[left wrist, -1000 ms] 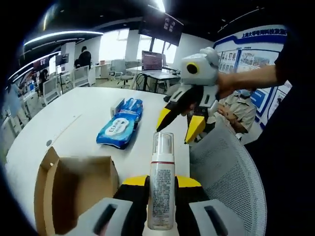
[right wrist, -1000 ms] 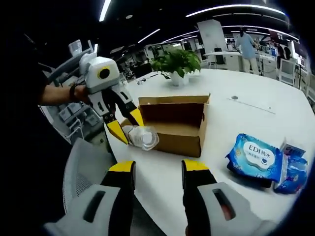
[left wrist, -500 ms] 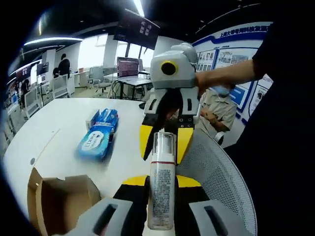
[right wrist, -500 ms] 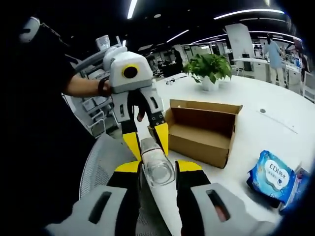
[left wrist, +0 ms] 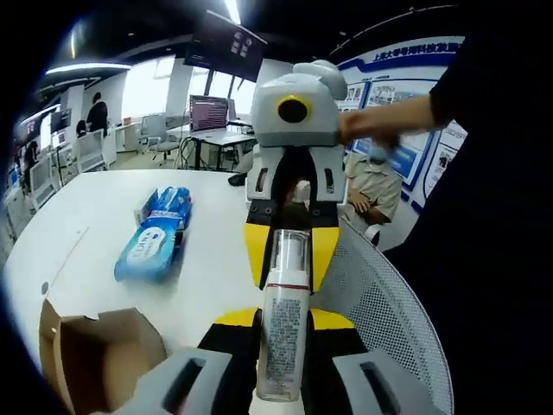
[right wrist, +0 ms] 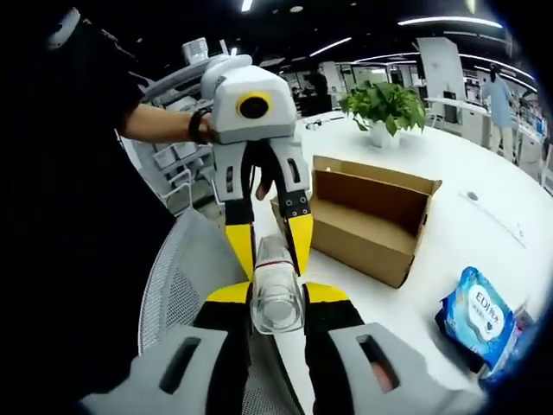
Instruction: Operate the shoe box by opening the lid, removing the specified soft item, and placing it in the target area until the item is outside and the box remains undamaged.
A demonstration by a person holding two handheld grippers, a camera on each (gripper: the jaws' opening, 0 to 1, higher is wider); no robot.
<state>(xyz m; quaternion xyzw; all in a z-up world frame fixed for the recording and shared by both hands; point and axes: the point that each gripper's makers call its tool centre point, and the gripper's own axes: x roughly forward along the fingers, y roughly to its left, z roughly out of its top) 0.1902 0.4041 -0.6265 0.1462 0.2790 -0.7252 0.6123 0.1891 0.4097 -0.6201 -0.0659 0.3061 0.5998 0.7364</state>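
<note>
Left gripper (left wrist: 281,320) clamps a pump bottle (left wrist: 281,333) at frame centre; right gripper (left wrist: 287,252) closes on its clear cap. The right gripper view alone shows a potted plant (right wrist: 386,108) upper right. Open cardboard box (right wrist: 371,220) right of centre, interior bare. Blue wipes pack (right wrist: 480,322) lower right.

Open-plan office — white desks (left wrist: 104,216), mesh chairs (left wrist: 393,320), ceiling strip lights (right wrist: 454,19), wall monitor (left wrist: 230,47), potted plant (right wrist: 384,108)

Brown cardboard shoe box (right wrist: 371,226) on white table, lid open, inside looks empty. Clear pump bottle (left wrist: 282,324) with white collar held in air off the table edge, outside the box.
</note>
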